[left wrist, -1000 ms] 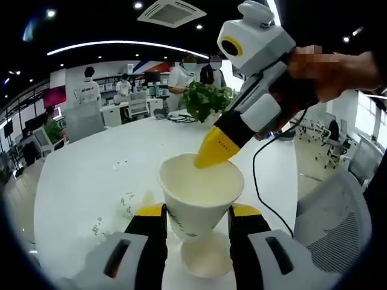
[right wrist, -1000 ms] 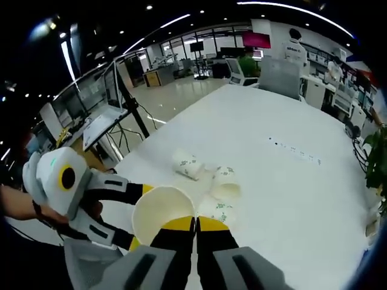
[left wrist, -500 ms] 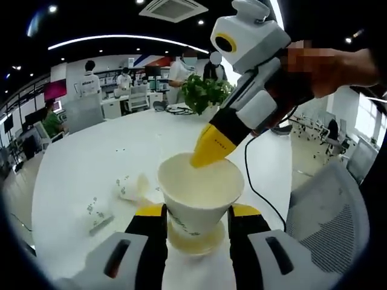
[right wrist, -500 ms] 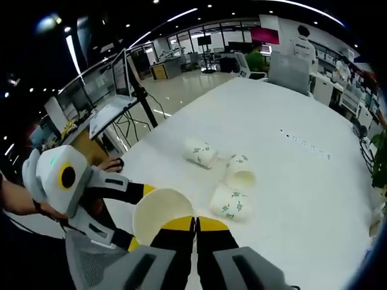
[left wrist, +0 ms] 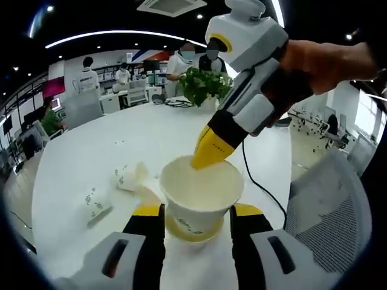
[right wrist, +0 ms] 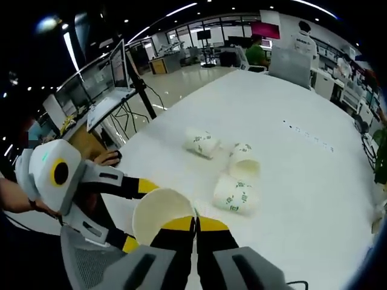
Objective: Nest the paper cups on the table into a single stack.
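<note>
Three loose cups (right wrist: 232, 175) lie tipped on the white desk (right wrist: 290, 163), well in from its edges. The left tongs (left wrist: 198, 212) grip a cup (left wrist: 199, 196) held above the desk; the right tongs (right wrist: 195, 223), pressed together, pinch its rim.

Held cup (left wrist: 201, 196): cream-white inside, faint dark print on the side. Loose cups (right wrist: 222, 170) on the bench: white w/ green speckled print. Bench (right wrist: 284, 151): plain white. Left gripper (left wrist: 198, 225): grey body, black jaws w/ yellow tips. Right gripper (left wrist: 213, 151): white/grey, black mid, yellow tip, yellow ring. Plant (left wrist: 204, 86): green. Chair (left wrist: 329, 208): grey mesh.
</note>
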Action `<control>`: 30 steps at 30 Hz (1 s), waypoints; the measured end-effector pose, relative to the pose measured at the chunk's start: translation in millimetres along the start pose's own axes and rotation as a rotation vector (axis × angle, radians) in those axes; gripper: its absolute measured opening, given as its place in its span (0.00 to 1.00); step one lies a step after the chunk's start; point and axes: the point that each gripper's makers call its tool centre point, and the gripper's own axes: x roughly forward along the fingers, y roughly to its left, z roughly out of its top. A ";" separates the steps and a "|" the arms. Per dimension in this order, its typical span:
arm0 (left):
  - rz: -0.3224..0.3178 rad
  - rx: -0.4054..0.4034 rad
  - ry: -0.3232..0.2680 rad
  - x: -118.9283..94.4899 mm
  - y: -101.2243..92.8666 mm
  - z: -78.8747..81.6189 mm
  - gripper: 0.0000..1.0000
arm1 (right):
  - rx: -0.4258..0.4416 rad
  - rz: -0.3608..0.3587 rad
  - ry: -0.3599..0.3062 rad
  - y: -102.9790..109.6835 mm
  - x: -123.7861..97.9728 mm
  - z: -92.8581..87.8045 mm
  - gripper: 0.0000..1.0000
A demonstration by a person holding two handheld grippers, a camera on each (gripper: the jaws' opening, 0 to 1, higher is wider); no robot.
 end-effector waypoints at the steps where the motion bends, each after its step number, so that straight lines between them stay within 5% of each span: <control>1: -0.004 0.007 0.010 0.4 -0.7 -2.5 0.46 | 0.003 -0.002 0.000 0.5 -0.2 -0.6 0.00; 30: 0.054 -0.051 0.022 -33.2 9.9 -27.2 0.48 | 0.007 -0.030 0.037 -14.7 33.3 -15.4 0.00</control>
